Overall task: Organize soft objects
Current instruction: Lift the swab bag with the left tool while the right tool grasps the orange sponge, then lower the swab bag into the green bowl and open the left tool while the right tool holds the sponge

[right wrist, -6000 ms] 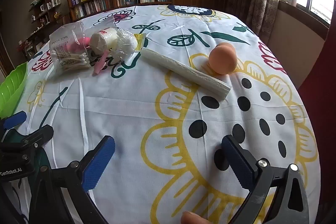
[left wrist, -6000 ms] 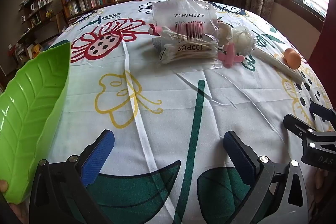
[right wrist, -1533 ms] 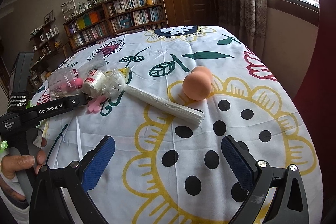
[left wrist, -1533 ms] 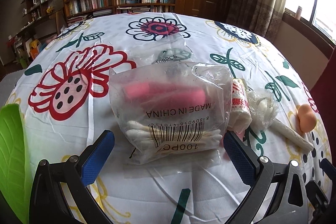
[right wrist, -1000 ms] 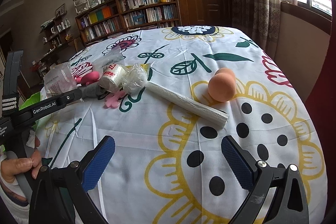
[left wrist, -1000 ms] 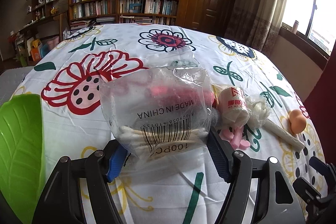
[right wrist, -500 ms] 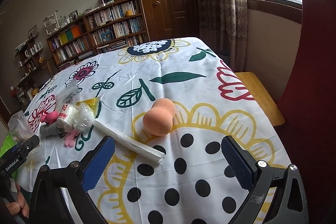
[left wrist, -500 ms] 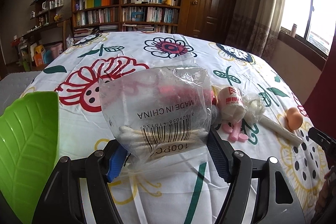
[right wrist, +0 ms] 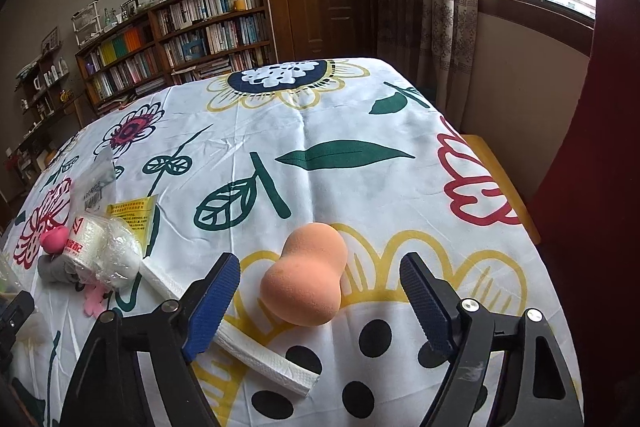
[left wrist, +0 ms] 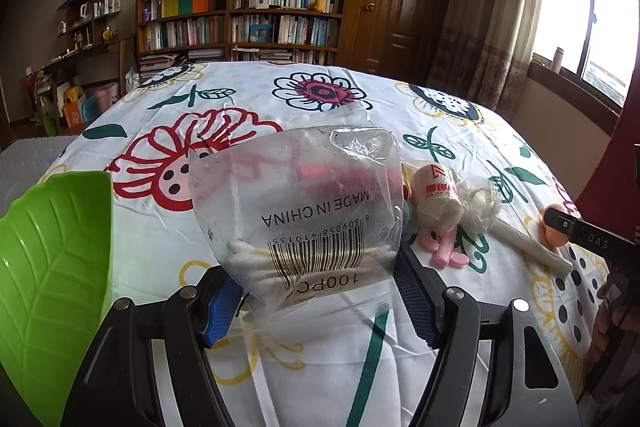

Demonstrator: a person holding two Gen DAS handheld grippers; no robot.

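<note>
Two hand-held grippers work over a desk point(right wrist: 320, 131) covered in a white cloth printed with large flowers and leaves. The left hand-held gripper point(left wrist: 318, 293) has its blue-padded fingers point(left wrist: 222, 301) pressed in on the lower part of a clear plastic bag of white cotton swabs point(left wrist: 304, 211), which bears a barcode and upside-down lettering; the bag stands up between the jaws, lifted off the cloth. To its left, at the near desk edge, sits a bright green leaf-shaped plastic tray point(left wrist: 52, 267). Just right of the bag lie a white bandage roll with red print point(left wrist: 438, 197), a crumpled clear wrapper holding something white point(left wrist: 480, 207), and a small pink soft piece point(left wrist: 446, 253) on the cloth in front of them. A long rolled white paper towel point(left wrist: 532, 247) stretches away to the right from that cluster. The right hand-held gripper point(right wrist: 320, 297) has its jaws spread wide apart, holding nothing, with a peach gourd-shaped makeup sponge point(right wrist: 306, 279) lying on the cloth between them, touching neither pad as far as can be seen. In the right wrist view the paper towel roll passes under the left blue finger point(right wrist: 212, 307), and the bandage roll, wrapper and a pink sponge point(right wrist: 54, 239) lie well to the left. A wooden bookshelf point(left wrist: 240, 23) fills the far wall.
</note>
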